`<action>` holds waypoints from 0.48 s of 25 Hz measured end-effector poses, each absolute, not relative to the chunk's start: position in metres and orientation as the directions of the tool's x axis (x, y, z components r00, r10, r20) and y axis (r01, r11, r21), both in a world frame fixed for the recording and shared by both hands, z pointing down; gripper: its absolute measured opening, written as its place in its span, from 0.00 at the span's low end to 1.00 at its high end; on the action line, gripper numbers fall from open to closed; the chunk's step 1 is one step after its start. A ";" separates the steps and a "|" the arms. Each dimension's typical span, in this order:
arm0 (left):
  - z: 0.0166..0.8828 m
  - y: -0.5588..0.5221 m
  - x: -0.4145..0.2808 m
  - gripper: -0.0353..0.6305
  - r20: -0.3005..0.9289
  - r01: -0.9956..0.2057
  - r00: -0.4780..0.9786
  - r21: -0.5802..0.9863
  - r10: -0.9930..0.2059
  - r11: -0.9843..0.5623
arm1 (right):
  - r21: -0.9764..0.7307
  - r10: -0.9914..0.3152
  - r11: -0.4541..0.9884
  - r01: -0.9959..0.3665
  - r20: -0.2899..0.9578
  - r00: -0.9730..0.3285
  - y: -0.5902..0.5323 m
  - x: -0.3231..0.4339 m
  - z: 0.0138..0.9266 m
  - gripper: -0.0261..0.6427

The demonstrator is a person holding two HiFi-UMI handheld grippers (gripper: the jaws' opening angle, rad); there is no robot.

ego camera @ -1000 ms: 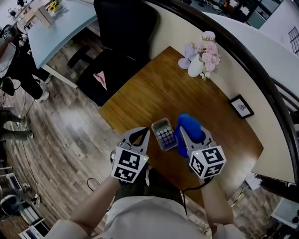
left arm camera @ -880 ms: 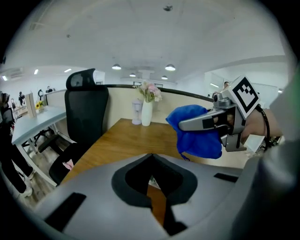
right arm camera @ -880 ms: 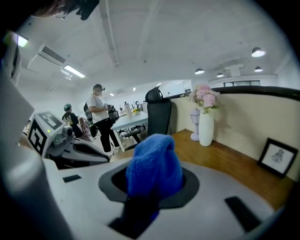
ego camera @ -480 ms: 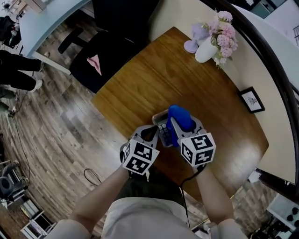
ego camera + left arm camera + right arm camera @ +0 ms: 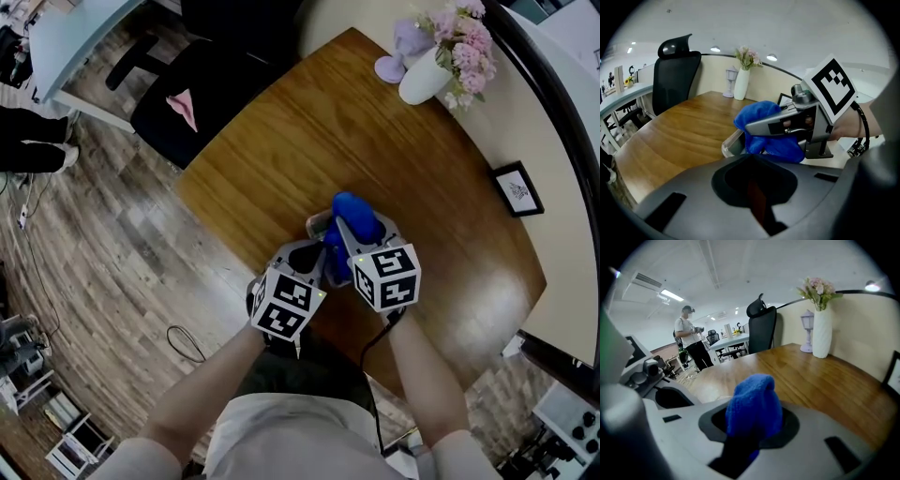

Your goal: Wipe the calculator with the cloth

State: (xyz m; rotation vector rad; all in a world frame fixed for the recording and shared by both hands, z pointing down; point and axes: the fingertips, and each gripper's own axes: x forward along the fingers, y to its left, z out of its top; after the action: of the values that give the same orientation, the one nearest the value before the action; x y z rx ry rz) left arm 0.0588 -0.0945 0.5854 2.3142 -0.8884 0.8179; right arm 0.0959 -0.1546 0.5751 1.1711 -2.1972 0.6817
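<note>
Left gripper [image 5: 750, 157] nearest: jaws together, nothing between them, tip right at the near edge of the calculator [image 5: 318, 226]. Right gripper [image 5: 751, 430] just beside it, clamped on the blue cloth [image 5: 754, 406], which sits bunched over the calculator and hides most of it. All on the wooden table [image 5: 309, 141] — at its far edge, a white vase of pink flowers [image 5: 427, 75] and a small picture frame [image 5: 517, 189].

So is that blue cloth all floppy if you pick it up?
Probably floppy: the blue cloth bunches into a soft, rounded lump where the right tool pinches it. It is likely light, since one small pinch holds the whole bundle up. Its fuzzy surface looks grippy rather than slippery.
</note>
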 end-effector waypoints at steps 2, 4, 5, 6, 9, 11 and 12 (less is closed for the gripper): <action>0.586 -0.094 0.058 0.06 0.690 -0.728 0.596 0.247 -0.411 -0.640 | -0.161 -0.564 0.504 -0.849 0.683 -0.464 -0.150 0.097 0.577 0.21; 0.587 -0.093 0.058 0.06 0.692 -0.733 0.587 0.236 -0.419 -0.638 | -0.158 -0.549 0.515 -0.842 0.694 -0.466 -0.143 0.100 0.578 0.21; 0.587 -0.093 0.058 0.06 0.695 -0.735 0.583 0.230 -0.421 -0.638 | -0.161 -0.540 0.520 -0.839 0.699 -0.469 -0.138 0.101 0.578 0.21; 0.587 -0.093 0.058 0.06 0.698 -0.736 0.579 0.224 -0.422 -0.639 | -0.165 -0.530 0.525 -0.835 0.704 -0.473 -0.133 0.102 0.578 0.21; 0.587 -0.093 0.058 0.06 0.703 -0.736 0.572 0.212 -0.422 -0.643 | -0.174 -0.498 0.539 -0.824 0.723 -0.478 -0.115 0.106 0.576 0.21; 0.586 -0.093 0.058 0.06 0.707 -0.736 0.567 0.203 -0.424 -0.646 | -0.173 -0.474 0.551 -0.816 0.741 -0.477 -0.100 0.110 0.575 0.21; 0.586 -0.093 0.058 0.06 0.708 -0.736 0.566 0.201 -0.424 -0.647 | -0.170 -0.464 0.557 -0.813 0.748 -0.475 -0.092 0.112 0.575 0.21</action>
State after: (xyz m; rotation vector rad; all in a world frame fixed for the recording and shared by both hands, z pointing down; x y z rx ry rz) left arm 0.0584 -0.0927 0.5863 2.3199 -0.9305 0.8672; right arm 0.1121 -0.0924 0.5745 1.0200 -2.1365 0.6859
